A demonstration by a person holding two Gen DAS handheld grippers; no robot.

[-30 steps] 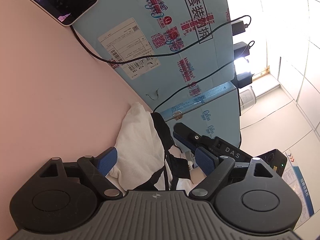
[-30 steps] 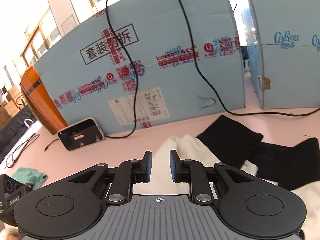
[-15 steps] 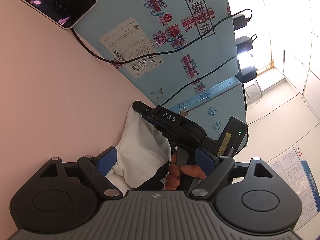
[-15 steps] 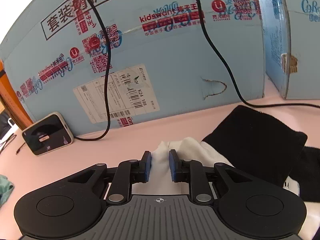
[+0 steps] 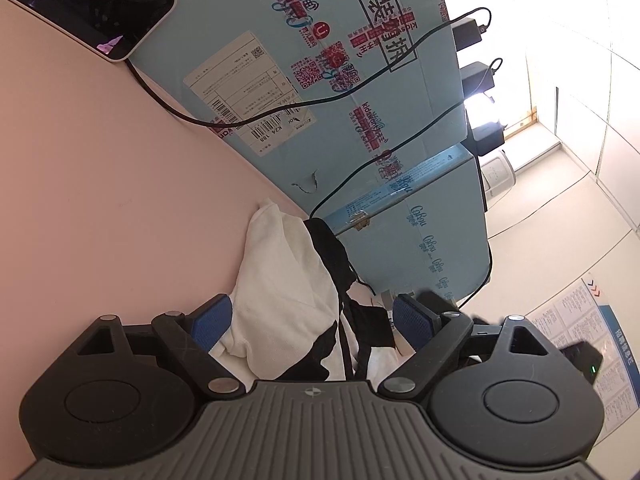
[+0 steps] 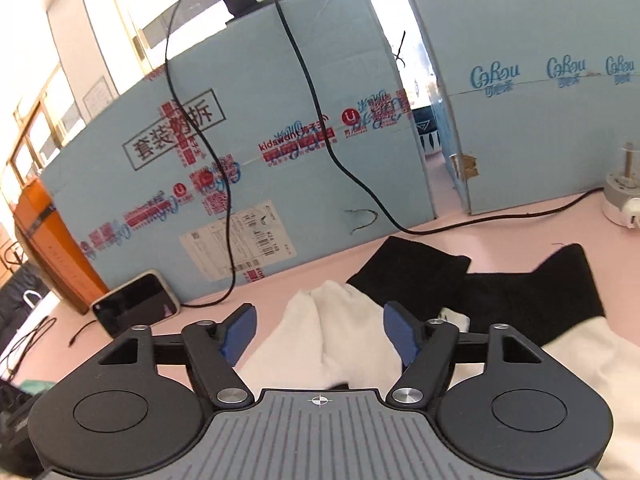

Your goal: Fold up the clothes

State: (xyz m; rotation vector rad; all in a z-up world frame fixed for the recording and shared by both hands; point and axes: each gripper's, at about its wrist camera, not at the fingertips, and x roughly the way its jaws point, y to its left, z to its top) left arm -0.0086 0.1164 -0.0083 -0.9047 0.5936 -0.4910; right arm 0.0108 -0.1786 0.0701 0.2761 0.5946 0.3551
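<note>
On the pink counter (image 6: 520,228), a phone (image 6: 134,304) lay at far left against the blue cardboard box (image 6: 280,152). The left gripper (image 5: 312,320) held its jaws wide apart over the white-and-black garment (image 5: 288,280), touching nothing. The right gripper (image 6: 320,332) had jaws opening, the garment's white folded sleeve (image 6: 332,332) lying unclamped between them; black fabric (image 6: 520,296) spread right.

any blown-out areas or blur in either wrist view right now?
Left wrist: window and lamp clipped to white at upper right, fisheye bends the blue cardboard box; cloth sharp. Right wrist: windows at upper left overexposed, white garment between the opening right tongs sharp, slight smear at frame edges.
</note>
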